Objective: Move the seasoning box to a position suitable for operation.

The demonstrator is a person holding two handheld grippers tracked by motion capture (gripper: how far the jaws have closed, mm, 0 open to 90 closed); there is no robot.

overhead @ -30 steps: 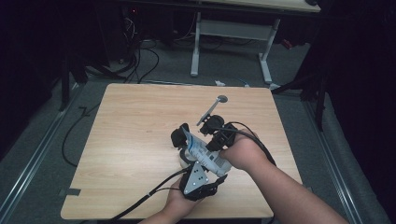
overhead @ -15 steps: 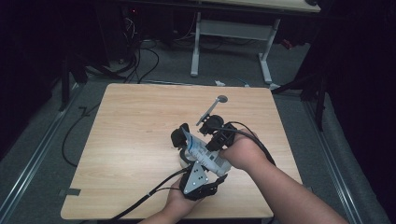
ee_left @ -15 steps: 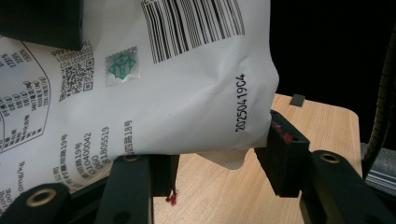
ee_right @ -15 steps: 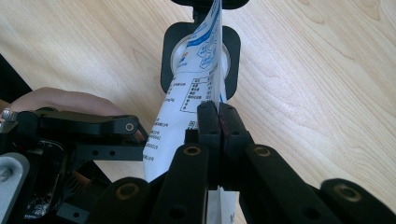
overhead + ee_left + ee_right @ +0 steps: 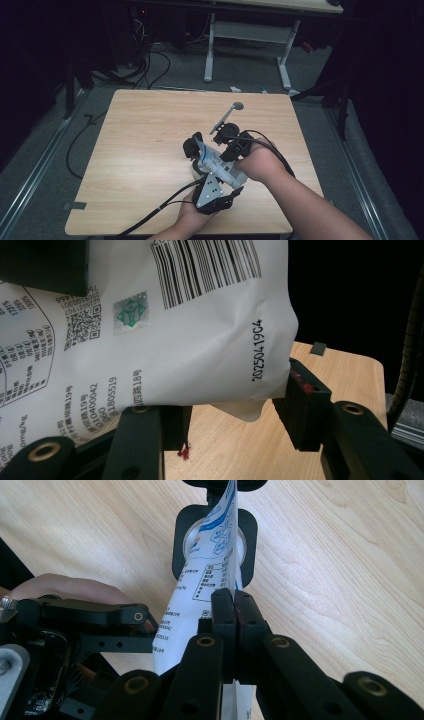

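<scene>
From the high view I see both grippers meeting on a white printed pouch point(image 5: 216, 161) near the table's point(image 5: 140, 150) front-right. The left gripper point(image 5: 200, 155) comes in from the front edge, the right gripper point(image 5: 231, 150) from the right.

Right gripper view: jaws pressed together, pinching the pouch's point(image 5: 200, 605) thin edge; pouch stands edge-on, upright. This view also shows a black square base with a round white disc point(image 5: 215, 540) on the tabletop under the pouch, partly hidden in the high view.

Left gripper view: jaws part spread round the pouch's point(image 5: 190, 340) bottom corner w/ barcode and date print; whether the pads press it, cannot tell.

A grey spoon-like tool point(image 5: 227, 116) lies just behind the grippers. Table's left half bare wood, far edge well apart; right and front edges near.
</scene>
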